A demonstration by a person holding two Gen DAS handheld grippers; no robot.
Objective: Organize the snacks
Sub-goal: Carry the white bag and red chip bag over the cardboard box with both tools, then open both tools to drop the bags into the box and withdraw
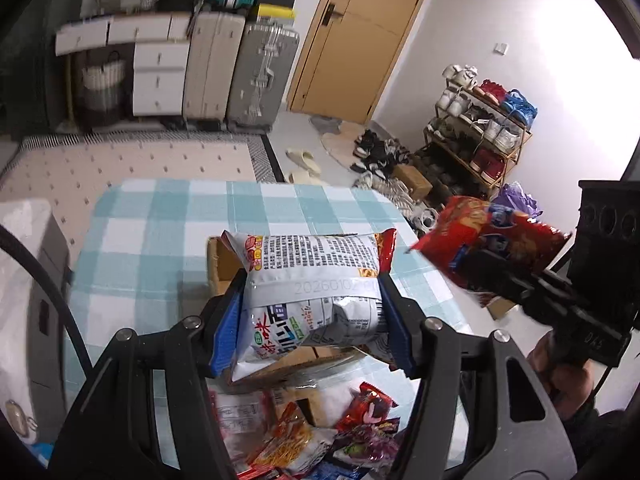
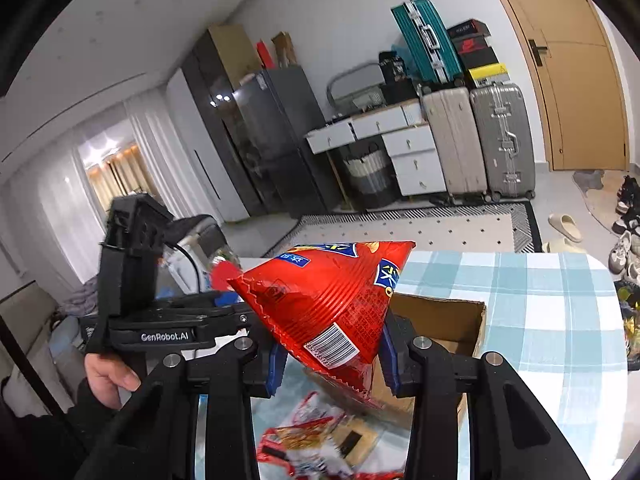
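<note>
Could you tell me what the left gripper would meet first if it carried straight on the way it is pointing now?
Probably the open cardboard box. The left gripper is shut on a white snack bag, and the box sits right behind and below that bag on the checked tablecloth. Depth is hard to judge, so it might pass just over the rim.

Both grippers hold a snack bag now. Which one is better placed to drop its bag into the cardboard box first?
Probably the left. The left gripper holds the white bag directly over the cardboard box. The right gripper holds the red bag more to the box's side.
</note>
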